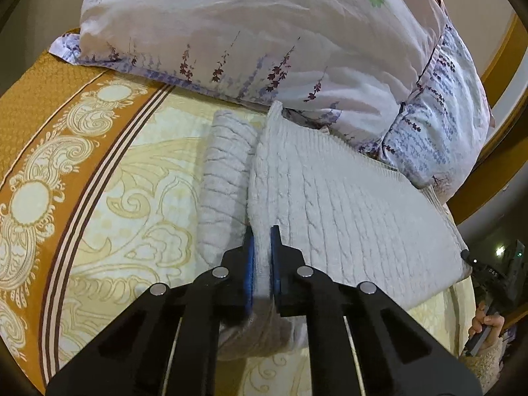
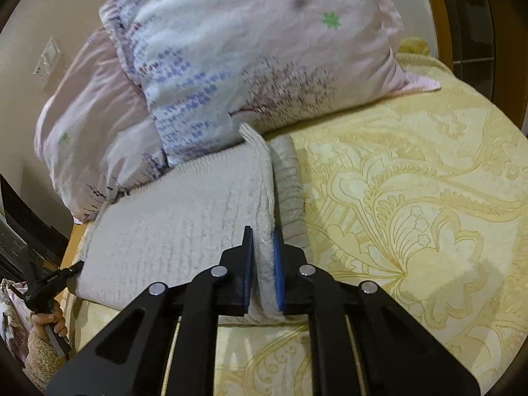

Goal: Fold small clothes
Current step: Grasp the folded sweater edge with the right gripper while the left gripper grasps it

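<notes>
Sweater work first: the white cable-knit sweater [image 1: 346, 204] lies on the bed with the yellow scroll-patterned cover [image 1: 138, 198], its far edge against the lilac floral pillows [image 1: 264, 43]. On the left, our left tongs [image 1: 262, 264] are pressed together, pinching the raised near fold of the knit beside its rolled sleeve [image 1: 224, 178]. On the right, our right tongs [image 2: 264, 264] pinch the knit's near edge at the other end likewise. We judge the fold is under way, so we should lift both ends together, keep the edge taut and level, carry it across evenly, and keep it clear of the pillows.
</notes>
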Tool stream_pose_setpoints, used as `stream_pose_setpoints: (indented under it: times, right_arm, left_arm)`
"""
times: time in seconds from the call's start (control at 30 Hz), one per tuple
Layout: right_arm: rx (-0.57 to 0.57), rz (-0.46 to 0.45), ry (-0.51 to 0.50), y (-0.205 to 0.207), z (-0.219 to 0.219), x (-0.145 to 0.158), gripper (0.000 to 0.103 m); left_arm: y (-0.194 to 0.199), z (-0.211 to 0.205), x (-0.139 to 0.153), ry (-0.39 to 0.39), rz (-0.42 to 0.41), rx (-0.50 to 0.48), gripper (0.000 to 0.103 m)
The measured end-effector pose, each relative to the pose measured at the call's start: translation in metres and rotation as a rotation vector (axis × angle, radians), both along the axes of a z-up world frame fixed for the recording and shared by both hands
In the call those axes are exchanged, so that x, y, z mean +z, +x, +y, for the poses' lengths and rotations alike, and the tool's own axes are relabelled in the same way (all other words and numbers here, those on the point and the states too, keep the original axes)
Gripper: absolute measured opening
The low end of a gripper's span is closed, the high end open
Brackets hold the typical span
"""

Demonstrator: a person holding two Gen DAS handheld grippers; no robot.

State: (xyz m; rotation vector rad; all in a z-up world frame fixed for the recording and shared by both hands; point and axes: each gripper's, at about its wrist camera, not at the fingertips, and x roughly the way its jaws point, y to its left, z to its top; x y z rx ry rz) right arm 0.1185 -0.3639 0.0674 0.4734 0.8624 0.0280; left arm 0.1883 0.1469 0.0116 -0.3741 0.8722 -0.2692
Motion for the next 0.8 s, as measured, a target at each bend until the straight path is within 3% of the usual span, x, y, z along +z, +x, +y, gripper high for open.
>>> stream_pose_setpoints:
  times: [0.23, 0.5, 0.6, 0.63, 0.67, 0.73, 0.8]
  right_arm:
    - [-0.005, -0.019, 0.004, -0.016, -0.001, 0.011, 0.009]
    - [-0.045, 0.124, -0.069, -0.011, 0.001, -0.022, 0.011]
    - [-0.066, 0.119, -0.136, -0.010, 0.007, -0.009, 0.025]
    - [-0.074, 0.102, -0.151, -0.010, 0.009, -0.003, 0.035]
    - [-0.077, 0.075, -0.165, -0.009, 0.012, 0.003, 0.043]
    - [-0.044, 0.004, -0.187, -0.004, 0.024, 0.017, 0.044]
    - [0.032, -0.023, -0.178, 0.008, 0.044, 0.023, 0.044]
  left_arm:
    - [-0.018, 0.015, 0.011, -0.057, -0.033, -0.022, 0.007]
    - [-0.018, 0.020, -0.006, -0.078, 0.009, -0.004, 0.008]
    - [-0.017, 0.018, -0.004, -0.073, 0.012, -0.011, 0.008]
    - [-0.017, 0.018, -0.004, -0.076, 0.011, -0.011, 0.008]
    - [-0.018, 0.018, -0.003, -0.077, 0.010, -0.012, 0.011]
    - [-0.019, 0.019, 0.001, -0.093, 0.002, -0.014, 0.019]
    - [-0.020, 0.021, 0.005, -0.119, -0.014, -0.012, 0.040]
